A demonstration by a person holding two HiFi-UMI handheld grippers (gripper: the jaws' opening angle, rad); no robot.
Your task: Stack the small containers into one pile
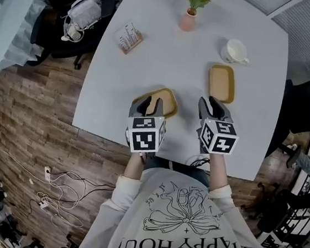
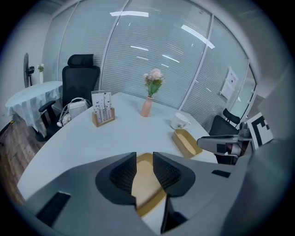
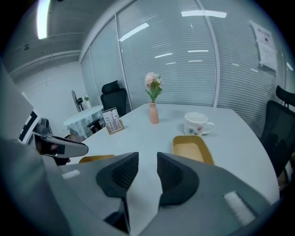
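On the person's side of the mug (image 1: 235, 51), one tan container (image 1: 222, 83) lies flat, its long axis pointing from the mug toward the person. The other container (image 1: 167, 102) sits farther left of the mug, angled more crosswise. It lies below the left gripper (image 1: 150, 104), whose jaws are parted and grip nothing. The right gripper (image 1: 210, 103) also has its jaws apart and empty.

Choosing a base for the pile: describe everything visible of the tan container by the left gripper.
The tan container is a shallow, empty oblong tray with rounded corners and a low rim, matte. It lies flat near the front edge of the table, below the open left gripper; nothing visibly presses on it.
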